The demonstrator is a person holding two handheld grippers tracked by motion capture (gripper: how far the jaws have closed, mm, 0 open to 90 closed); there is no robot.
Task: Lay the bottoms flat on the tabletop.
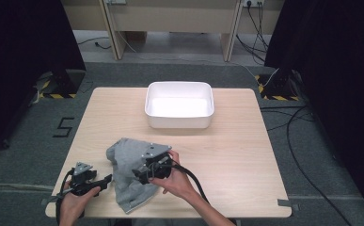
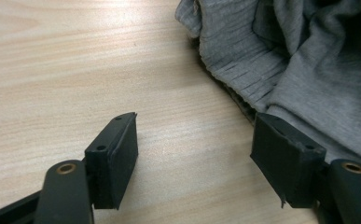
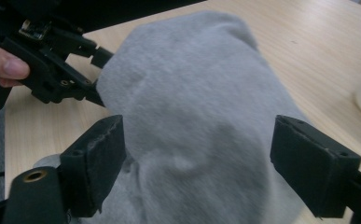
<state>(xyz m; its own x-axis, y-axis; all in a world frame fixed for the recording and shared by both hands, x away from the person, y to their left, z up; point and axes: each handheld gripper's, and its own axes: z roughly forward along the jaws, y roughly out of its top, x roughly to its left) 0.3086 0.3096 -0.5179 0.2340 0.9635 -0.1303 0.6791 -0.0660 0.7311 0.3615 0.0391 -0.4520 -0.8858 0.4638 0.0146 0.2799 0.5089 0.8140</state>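
A crumpled grey cloth [image 1: 125, 162] lies on the near left part of the wooden table [image 1: 236, 160]. My right gripper [image 1: 138, 174] hovers over the cloth's middle, pointing left. In the right gripper view its jaws [image 3: 197, 158] stand wide apart with a hump of the cloth [image 3: 192, 102] between them, and the pads do not press on it. My left gripper [image 1: 108, 179] is low at the cloth's left edge. Its jaws [image 2: 194, 149] are open over bare wood, the right one just beside the ribbed hem of the cloth [image 2: 299, 70]. The left gripper [image 3: 101, 77] also appears beyond the cloth in the right gripper view.
A white rectangular tub [image 1: 179, 121] stands at the far middle of the table. Bare wood spreads to the right of the cloth. Cables [image 1: 297, 155] run over the grey floor on the right, and dark curtains hang on both sides.
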